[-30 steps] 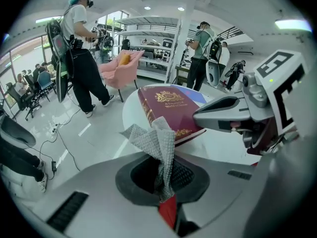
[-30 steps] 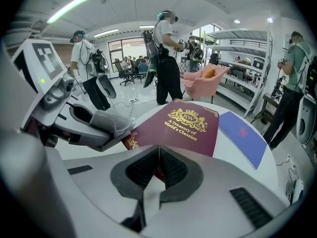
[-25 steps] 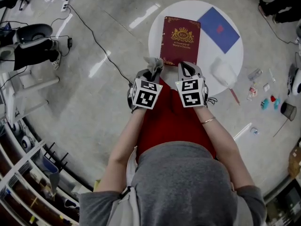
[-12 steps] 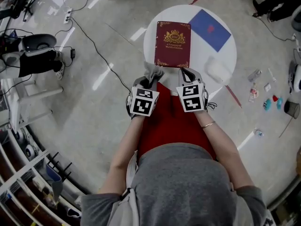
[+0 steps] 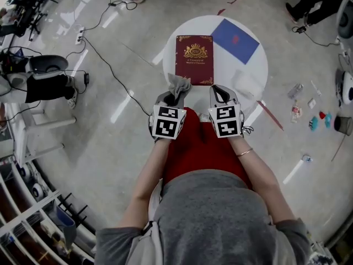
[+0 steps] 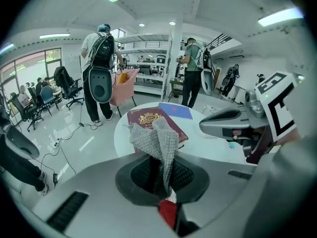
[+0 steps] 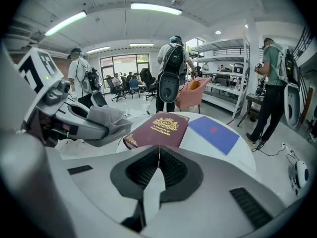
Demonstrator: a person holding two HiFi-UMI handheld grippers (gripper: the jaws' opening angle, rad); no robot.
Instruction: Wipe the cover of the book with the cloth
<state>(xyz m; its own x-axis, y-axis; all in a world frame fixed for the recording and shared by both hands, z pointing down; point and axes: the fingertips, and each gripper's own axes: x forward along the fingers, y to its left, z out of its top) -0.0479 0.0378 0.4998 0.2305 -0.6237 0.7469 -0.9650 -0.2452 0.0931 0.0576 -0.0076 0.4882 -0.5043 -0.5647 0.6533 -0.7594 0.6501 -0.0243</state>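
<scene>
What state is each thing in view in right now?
book: closed, lying flat, cover up.
cloth: bunched, clamped, sticking out past the jaws.
left gripper: shut on cloth.
right gripper: shut, nothing between jaws.
blue booklet: closed, flat, beside book.

So the book (image 5: 193, 59) is maroon with a gold crest and gold trim, cloth (image 5: 178, 85) is grey waffle weave, surface (image 5: 220, 66) plain white, folder (image 5: 235, 40) on it solid blue.

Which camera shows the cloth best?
The left gripper view: the gray cloth stands close up, clamped between the jaws. The head view shows a small tuft; the right gripper view a side glimpse.
</scene>
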